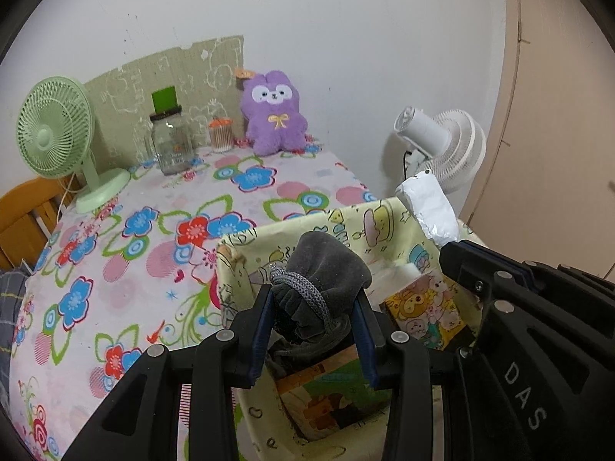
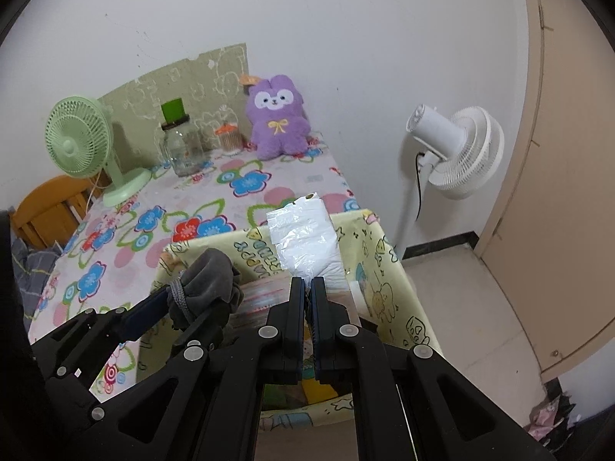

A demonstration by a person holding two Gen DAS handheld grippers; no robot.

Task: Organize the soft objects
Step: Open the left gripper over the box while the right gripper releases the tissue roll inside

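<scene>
The left gripper (image 1: 313, 307) is clamped on a grey drawstring pouch (image 1: 323, 276), blue-lined fingers (image 1: 363, 330) pressing its gathered neck from both sides, the braided cord (image 1: 307, 288) looped across the front. The pouch hangs right over the open mouth of the yellow cartoon-print fabric bin (image 1: 246, 269), above the picture-printed packs (image 1: 423, 315) lying inside. Over to the right gripper (image 2: 307, 299): its jaws are pinched nearly together on a white plastic-wrapped packet (image 2: 303, 234), which sticks up from the bin's far side (from the left wrist view that same packet leans over the bin's back right corner, beside the right tool's black body). Whether the packet's lower end rests on anything inside, I cannot tell. In the right wrist view the pouch sits at the bin's near left corner, in the left tool's grip.

The bin stands on the near right end of the flowered tablecloth (image 1: 153, 230). Further back: a purple plush bunny (image 1: 273, 113) upright against the wall, a small orange-lidded jar (image 1: 221, 134) just beside it, a clear glass jar (image 1: 171, 146), and a green desk fan (image 1: 57, 130) at the left. A white standing fan (image 2: 457, 150) is off the table's right edge, near a beige door (image 2: 569, 192).
</scene>
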